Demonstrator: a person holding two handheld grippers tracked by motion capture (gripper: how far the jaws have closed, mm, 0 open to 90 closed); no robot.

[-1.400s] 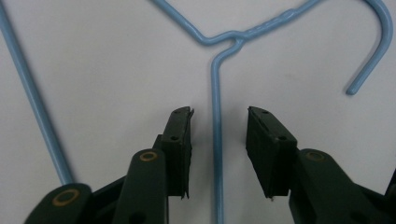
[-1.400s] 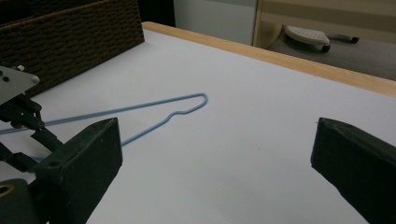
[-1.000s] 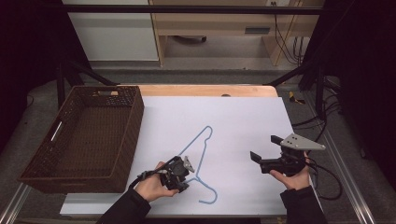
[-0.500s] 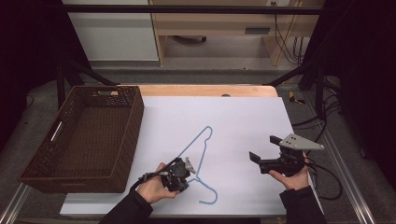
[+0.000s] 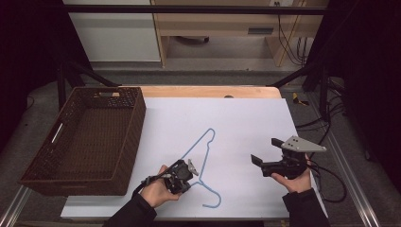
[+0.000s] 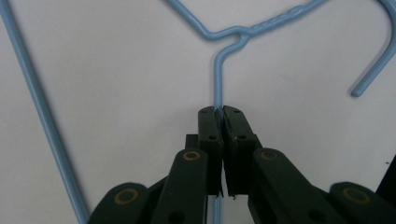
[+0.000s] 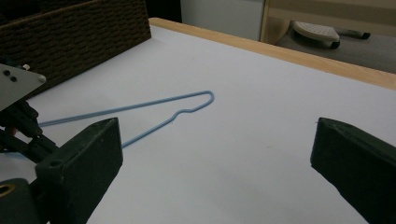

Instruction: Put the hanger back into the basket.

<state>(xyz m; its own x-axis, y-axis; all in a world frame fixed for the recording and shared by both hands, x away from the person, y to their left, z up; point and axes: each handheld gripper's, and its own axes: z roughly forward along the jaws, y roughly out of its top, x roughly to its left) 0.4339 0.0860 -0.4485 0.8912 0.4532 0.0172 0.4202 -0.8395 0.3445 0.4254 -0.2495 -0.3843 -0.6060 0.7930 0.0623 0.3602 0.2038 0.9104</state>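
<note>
A: Blue wire, bent into a coat hanger point(image 5: 201, 158), lies flat on the white sheet point(image 5: 236, 123) near the front edge of the table, its hook end curling toward the person.

B: And who has hold of it?

A: The left gripper point(image 6: 219, 111). Its 2 black jaws have just been closing, and in the left gripper view they are pinched together on the straight wire that runs down from the twisted neck of the hanger. The wire passes between the pads and comes out again below them.

B: What about the other claw?

A: The right gripper point(image 5: 265, 152) sits in the person's right hand point(image 5: 293, 179) well to the right of the hanger, above the sheet. Its jaws stand wide apart with nothing between them; the right gripper view looks through the gap across the sheet to the far loop of the hanger.

B: Anything else on the table?

A: 1 dark brown wicker basket point(image 5: 123, 142) on the left, its near wall just beside the edge of the sheet. A strip of wooden tabletop point(image 5: 208, 91) shows beyond the sheet.
</note>
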